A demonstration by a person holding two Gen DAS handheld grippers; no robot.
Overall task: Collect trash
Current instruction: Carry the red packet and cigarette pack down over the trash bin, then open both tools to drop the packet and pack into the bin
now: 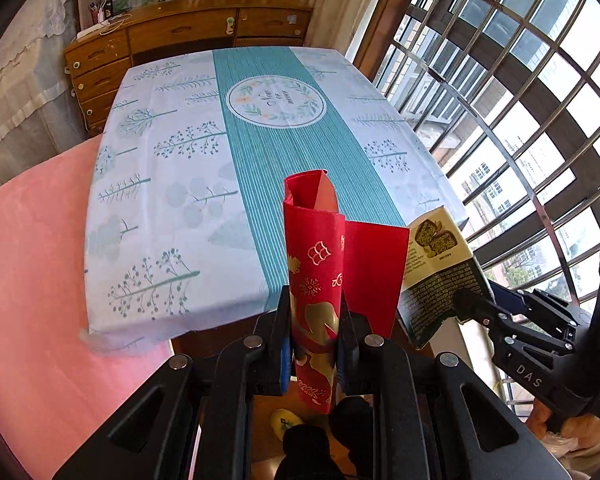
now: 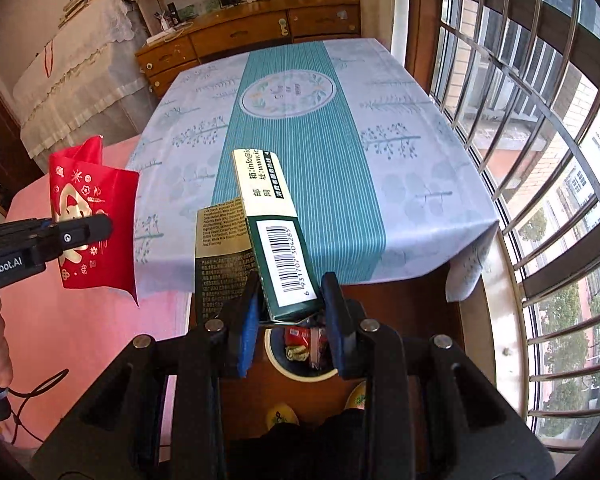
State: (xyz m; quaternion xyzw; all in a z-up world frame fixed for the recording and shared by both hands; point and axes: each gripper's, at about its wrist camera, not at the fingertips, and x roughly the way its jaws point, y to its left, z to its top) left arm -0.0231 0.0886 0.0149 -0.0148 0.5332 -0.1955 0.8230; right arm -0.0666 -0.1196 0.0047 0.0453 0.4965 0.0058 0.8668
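tablecloth (image 1: 172, 168): leaf print, teal centre stripe | wooden dresser (image 1: 148, 40): behind table | window grille (image 1: 520, 120): at right

Bright window (image 1: 520, 120) daylight, curved fisheye edges

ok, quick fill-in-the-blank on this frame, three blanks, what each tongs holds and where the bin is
1. The left tongs are shut on a ___ paper packet.
2. The right tongs grip a green carton printed with a ___.
3. The trash bin sits ___ the right tongs.

Missing words: red; barcode; below
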